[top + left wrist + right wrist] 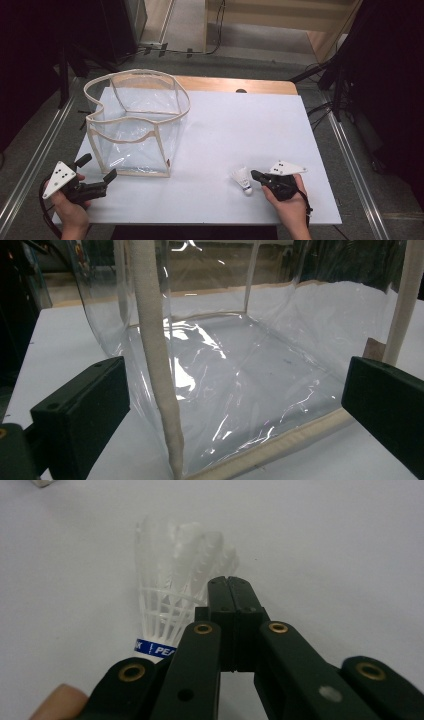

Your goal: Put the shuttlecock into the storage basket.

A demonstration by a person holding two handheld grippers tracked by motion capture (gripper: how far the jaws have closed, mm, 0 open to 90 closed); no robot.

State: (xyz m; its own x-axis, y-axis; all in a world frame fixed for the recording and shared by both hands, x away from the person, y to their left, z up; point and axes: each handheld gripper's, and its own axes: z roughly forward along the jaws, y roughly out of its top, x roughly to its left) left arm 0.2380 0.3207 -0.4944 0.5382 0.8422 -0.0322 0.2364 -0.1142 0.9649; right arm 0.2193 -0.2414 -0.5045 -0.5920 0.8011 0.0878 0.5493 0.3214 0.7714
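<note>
- White tabletop (pixel 250 130) on a wooden-edged table, grey floor and dark stands around it.
- Shuttlecock (pixel 242 180) lies on its side at the near right of the tabletop, cork end toward the near edge, white feather skirt pointing away.
- In the right gripper view the shuttlecock (pixel 170 600) shows a blue band with white lettering near the cork; it lies just left of the jaws, not between them.
- Right gripper (pixel 256 175) sits just beside the shuttlecock, jaws pressed together with nothing in them; tips (pixel 230 587) meet flush at the skirt's edge. Can't tell whether they touch it.
- Left gripper (pixel 96 167) is at the near left corner, jaws spread wide, holding nothing.
- Clear plastic bag (pixel 135 122) with cream trim stands open-topped at the left of the tabletop, well apart from the shuttlecock.
- Left gripper view looks straight at the bag (pixel 235 385); a cream corner seam (pixel 157 365) stands between the spread jaws, not touching either.
</note>
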